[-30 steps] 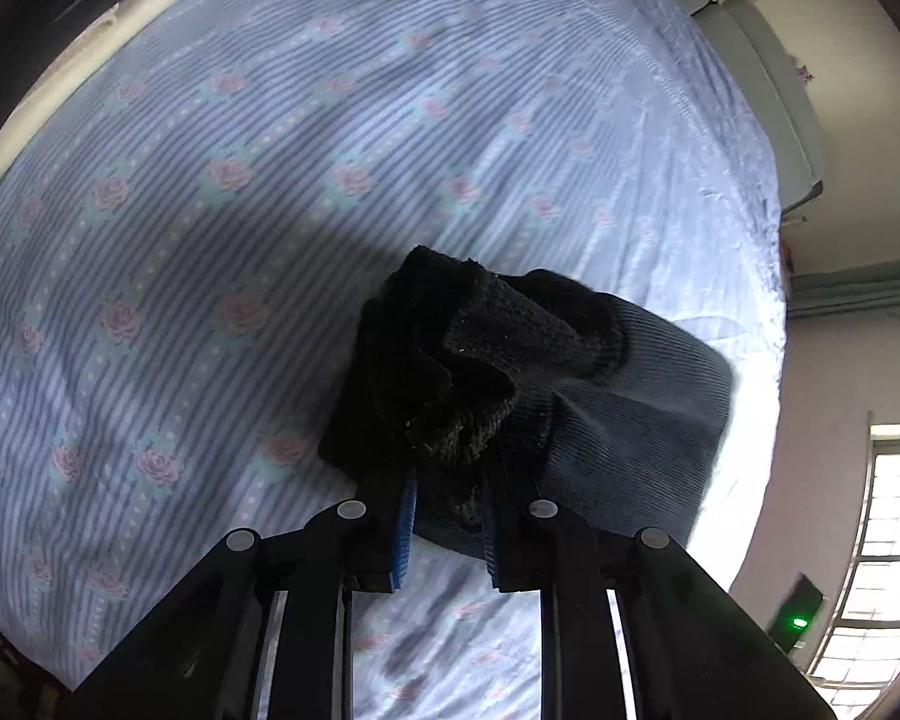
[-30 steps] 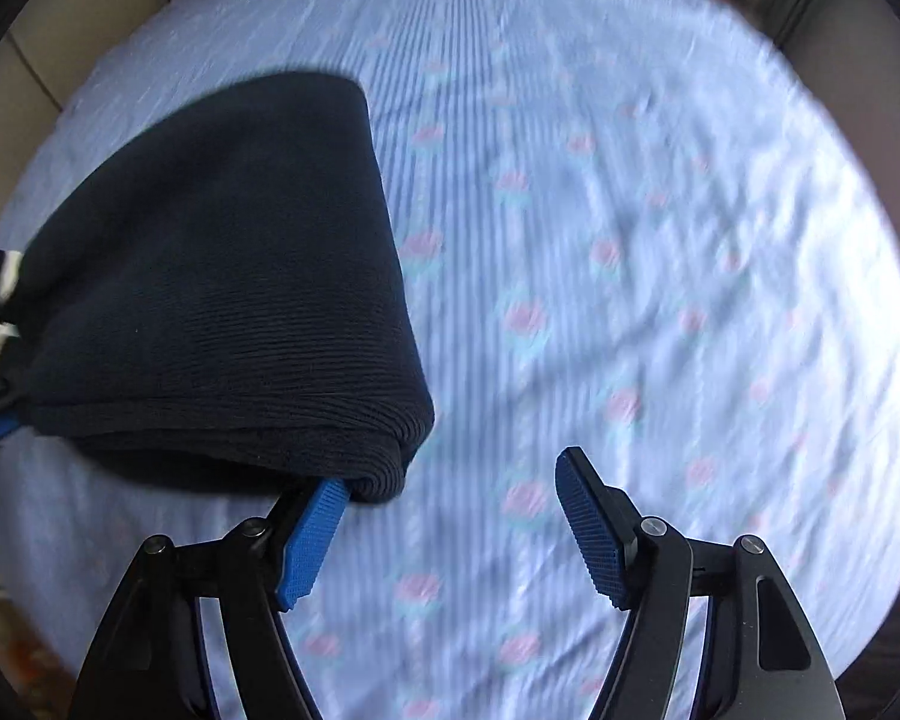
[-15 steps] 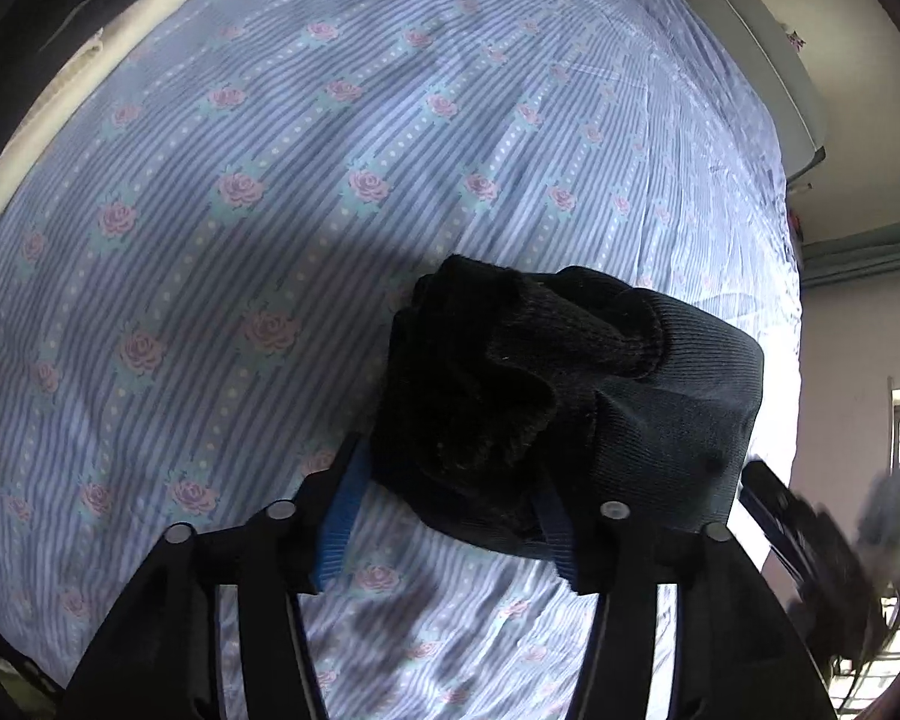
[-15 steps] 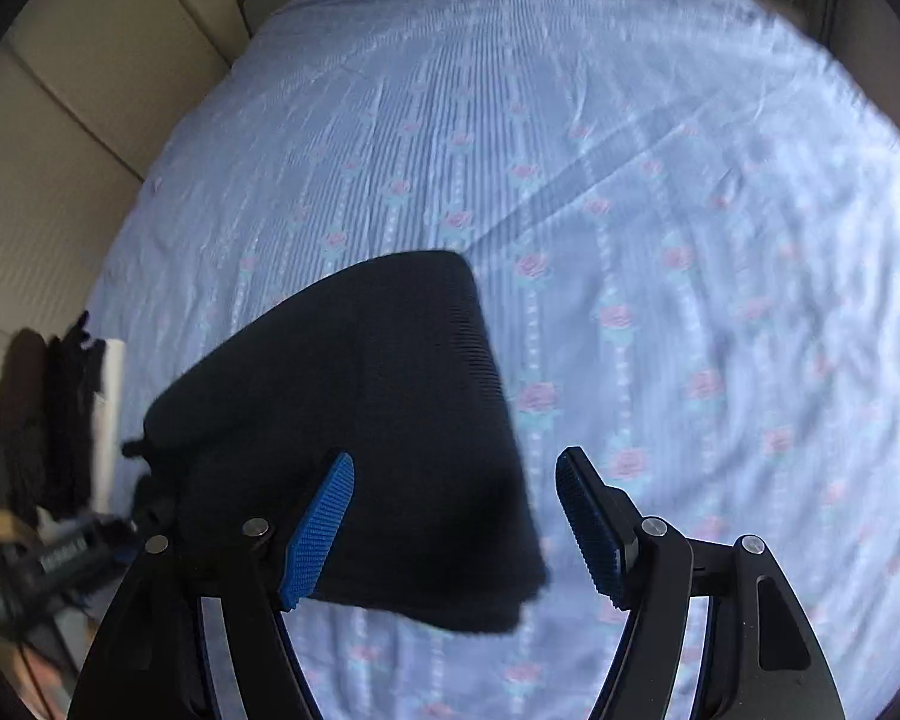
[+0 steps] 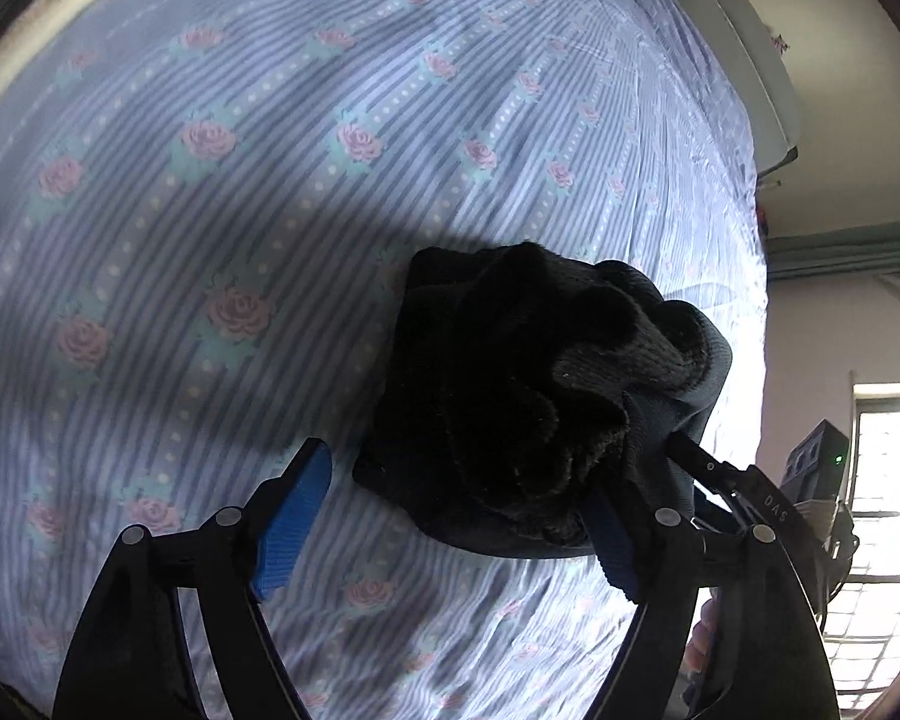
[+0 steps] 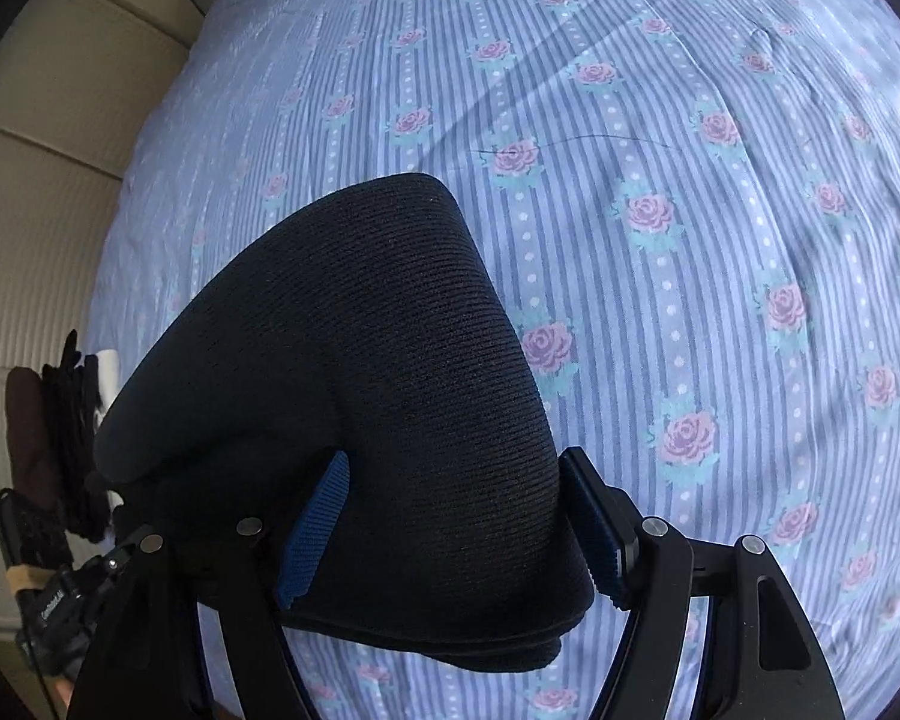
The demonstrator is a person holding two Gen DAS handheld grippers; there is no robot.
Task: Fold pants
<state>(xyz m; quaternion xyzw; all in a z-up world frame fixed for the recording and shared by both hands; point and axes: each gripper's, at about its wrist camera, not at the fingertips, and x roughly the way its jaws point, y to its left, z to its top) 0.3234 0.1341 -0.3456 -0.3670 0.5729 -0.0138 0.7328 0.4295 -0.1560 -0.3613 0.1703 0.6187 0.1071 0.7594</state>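
The black ribbed pants (image 5: pixel 540 408) lie as a folded bundle on the bed, fleecy lining bunched toward me in the left wrist view. My left gripper (image 5: pixel 450 516) is open, its blue pads (image 5: pixel 291 516) spread wide at the near edge of the bundle, holding nothing. In the right wrist view the folded pants (image 6: pixel 378 372) fill the lower left, ribbed side up. My right gripper (image 6: pixel 456 534) is open with its jaws on either side of the bundle's near end; the cloth covers part of the left pad (image 6: pixel 315 534).
The bed has a blue striped sheet with pink roses (image 6: pixel 690 180). A padded headboard (image 6: pixel 42 192) runs along the left in the right wrist view. A wall and window (image 5: pixel 888 480) lie past the bed's right edge. The other gripper shows at the frame edge (image 5: pixel 750 498).
My left gripper has opened and let go of the pants, which now rest on the bed. My right gripper has moved over the bundle's end, jaws straddling it.
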